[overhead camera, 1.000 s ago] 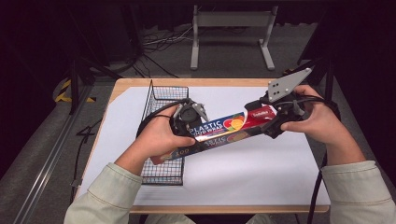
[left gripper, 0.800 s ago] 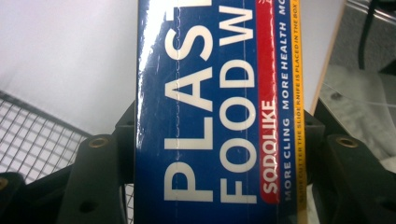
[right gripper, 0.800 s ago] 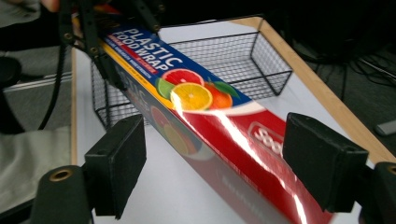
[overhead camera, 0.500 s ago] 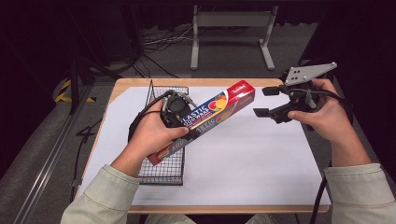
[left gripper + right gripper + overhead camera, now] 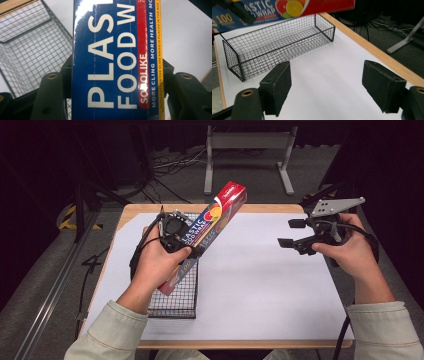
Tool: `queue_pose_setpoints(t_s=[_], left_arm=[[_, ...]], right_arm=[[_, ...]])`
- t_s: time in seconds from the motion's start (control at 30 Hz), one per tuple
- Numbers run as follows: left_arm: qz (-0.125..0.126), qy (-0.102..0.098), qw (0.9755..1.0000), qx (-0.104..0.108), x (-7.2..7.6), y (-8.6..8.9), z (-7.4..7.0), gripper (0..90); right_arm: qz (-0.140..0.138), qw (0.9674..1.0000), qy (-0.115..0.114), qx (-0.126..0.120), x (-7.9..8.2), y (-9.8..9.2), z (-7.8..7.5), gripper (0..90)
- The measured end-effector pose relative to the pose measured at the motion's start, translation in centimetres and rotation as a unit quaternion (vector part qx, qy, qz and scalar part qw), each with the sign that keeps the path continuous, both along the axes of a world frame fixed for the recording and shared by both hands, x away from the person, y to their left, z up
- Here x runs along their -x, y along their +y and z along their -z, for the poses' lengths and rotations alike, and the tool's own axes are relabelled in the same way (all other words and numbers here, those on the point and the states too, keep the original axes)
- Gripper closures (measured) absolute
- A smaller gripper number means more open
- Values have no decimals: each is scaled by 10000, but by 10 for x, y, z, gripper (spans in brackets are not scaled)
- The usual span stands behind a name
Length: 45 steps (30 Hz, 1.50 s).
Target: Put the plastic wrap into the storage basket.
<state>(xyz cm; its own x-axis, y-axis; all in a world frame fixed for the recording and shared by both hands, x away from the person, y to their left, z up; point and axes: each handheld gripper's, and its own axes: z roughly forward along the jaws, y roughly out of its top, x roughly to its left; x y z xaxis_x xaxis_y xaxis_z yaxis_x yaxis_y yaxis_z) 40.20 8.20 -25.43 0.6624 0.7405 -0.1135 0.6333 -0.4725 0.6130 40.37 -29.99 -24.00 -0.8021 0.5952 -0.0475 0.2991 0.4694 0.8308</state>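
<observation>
A long blue-and-red box of plastic food wrap (image 5: 216,220) is held in the air, tilted, with its red end pointing away and to the right. My left gripper (image 5: 189,248) is shut across its blue middle; in the left gripper view both jaws press on the sides of the box (image 5: 115,50). The box's near end hangs over a black wire basket (image 5: 175,302). My right gripper (image 5: 287,233) hovers to the right, apart from the box. It is open, its jaws have just been closing a little, and nothing is between its pads (image 5: 278,83).
The basket (image 5: 279,42) stands lengthwise on the left of a white sheet (image 5: 260,285) that covers the wooden table (image 5: 260,209). Cables and a metal stand (image 5: 247,150) lie on the floor beyond the far edge.
A second ago both grippers held the box level between them. The right one has let go and drawn back to the right. The left has swung the box over the basket.
</observation>
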Motion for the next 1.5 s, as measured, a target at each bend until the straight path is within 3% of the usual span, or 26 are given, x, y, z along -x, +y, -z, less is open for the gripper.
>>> queue_pose_setpoints(t_s=[0.07,0.2,0.43,0.6,0.77,0.8,0.87,0.9,1.07,1.17,1.37,1.5], left_arm=[[-159,4,9999,-23,0,1,-1,404],[-498,162,9984,219,-2,4,0,402],[-1080,283,9937,119,-4,6,2,403],[-1546,277,9875,103,-7,9,4,404],[-1788,451,9827,152,-11,11,5,405],[-1886,459,9809,162,-13,11,5,405],[-1935,477,9799,123,-14,11,5,405],[-2023,492,9781,77,-16,12,4,405],[-2213,554,9736,98,-19,13,4,405],[-2403,558,9690,-124,-20,12,6,404],[-2464,636,9670,-73,-22,14,11,404],[-2436,640,9678,-64,-23,15,12,403]], right_arm=[[86,9999,-15,123,-2,-1,6,243],[134,9999,3,65,-3,-3,14,240],[218,9997,114,-91,-7,-11,37,235],[269,9992,194,-208,-8,-16,52,234],[389,9988,238,-179,-7,-16,65,230],[439,9986,257,-161,-7,-16,68,228],[525,9982,272,-109,-6,-14,72,223],[573,9980,259,-55,-6,-14,75,223],[746,9966,345,-31,-2,-7,100,223],[974,9948,306,17,-1,-6,111,223],[1161,9929,238,44,0,-4,118,223],[1209,9925,193,-18,0,-3,119,223]])
